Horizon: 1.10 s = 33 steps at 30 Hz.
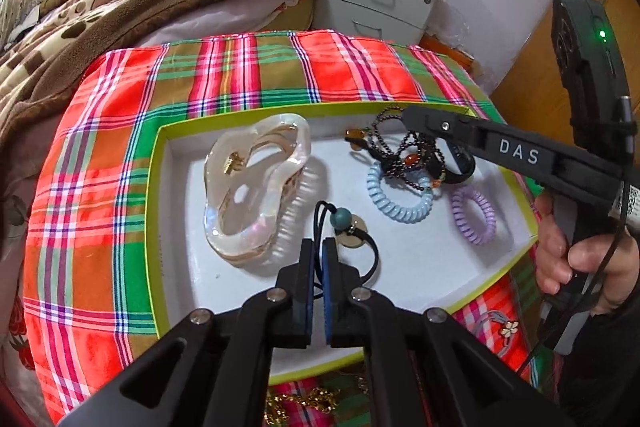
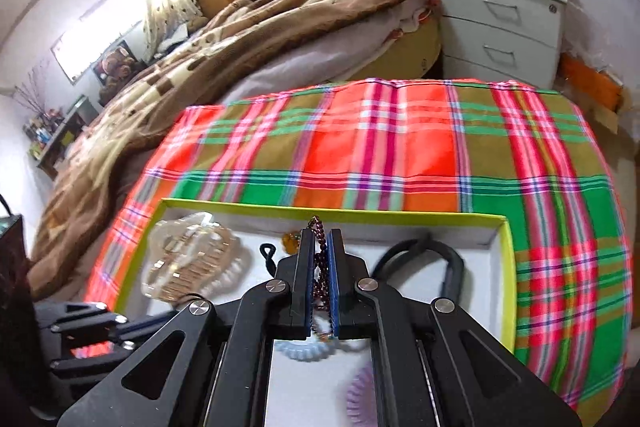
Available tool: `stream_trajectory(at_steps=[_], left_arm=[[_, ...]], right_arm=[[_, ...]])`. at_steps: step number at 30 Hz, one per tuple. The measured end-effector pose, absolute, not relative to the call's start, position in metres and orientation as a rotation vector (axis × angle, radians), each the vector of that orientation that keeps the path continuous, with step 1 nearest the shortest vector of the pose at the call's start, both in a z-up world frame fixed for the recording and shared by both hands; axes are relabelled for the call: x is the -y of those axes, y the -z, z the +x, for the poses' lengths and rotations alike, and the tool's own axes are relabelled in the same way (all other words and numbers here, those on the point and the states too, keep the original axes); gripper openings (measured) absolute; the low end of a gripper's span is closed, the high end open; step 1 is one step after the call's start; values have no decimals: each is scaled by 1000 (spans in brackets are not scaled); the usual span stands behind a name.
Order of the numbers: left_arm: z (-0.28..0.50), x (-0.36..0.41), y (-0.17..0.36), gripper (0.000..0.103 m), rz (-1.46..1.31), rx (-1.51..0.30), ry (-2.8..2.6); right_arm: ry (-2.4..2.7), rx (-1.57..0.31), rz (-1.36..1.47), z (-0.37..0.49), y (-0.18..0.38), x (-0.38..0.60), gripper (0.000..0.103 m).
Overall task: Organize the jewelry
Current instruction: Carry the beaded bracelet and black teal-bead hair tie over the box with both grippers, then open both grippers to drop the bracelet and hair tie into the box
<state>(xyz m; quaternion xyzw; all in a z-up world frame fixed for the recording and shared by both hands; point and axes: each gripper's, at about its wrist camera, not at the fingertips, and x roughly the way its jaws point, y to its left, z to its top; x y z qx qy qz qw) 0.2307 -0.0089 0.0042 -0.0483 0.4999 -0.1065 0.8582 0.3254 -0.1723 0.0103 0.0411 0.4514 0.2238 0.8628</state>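
Two hand-held grippers work over one shallow white tray (image 1: 176, 211) with a lime-green rim, set on a plaid cloth (image 1: 100, 155) over what is probably a desk. Nearest, the left hand-held gripper (image 1: 319, 247) has its fingers pressed nearly together on the black cord of a hair tie (image 1: 362, 247) with a teal bead and a gold disc; the cord runs up between the pads, while the disc lies on the tray floor just right of the tips. Beside it to the left lies a large pearly claw clip (image 1: 256, 187), long axis running away from the camera. Right of the hair tie sit a pale blue spiral hair tie (image 1: 400, 205) and a lilac spiral hair tie (image 1: 474, 213). Farther back, the right hand-held gripper (image 2: 320, 239) is closed on a dark red beaded bracelet (image 2: 320, 269), whose strands hang in loops over the blue coil, near a black band (image 2: 448, 259) in the tray's far right corner. Judging by this, each piece is already over the tray, so the coming move depends on lowering straight down: the left's tie is touching down, the right's bracelet hangs tangled above its neighbours. Outside the tray, a gold chain (image 1: 308, 403) lies on the cloth at the near edge. Beyond are a bed with a brown blanket (image 2: 240, 39) and a grey nightstand (image 2: 500, 23).
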Motion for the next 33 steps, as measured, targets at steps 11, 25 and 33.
stream_trajectory(at_steps=[11, 25, 33], left_arm=[[227, 7, -11, 32, -108, -1041, 226], [190, -12, -44, 40, -113, -952, 231], [161, -34, -41, 40, -144, -952, 198]], right_arm=[[-435, -939, 47, 323, -9, 180, 9], [-436, -850, 56, 287, -33, 190, 17], [-451, -806, 61, 238, -43, 203, 17]])
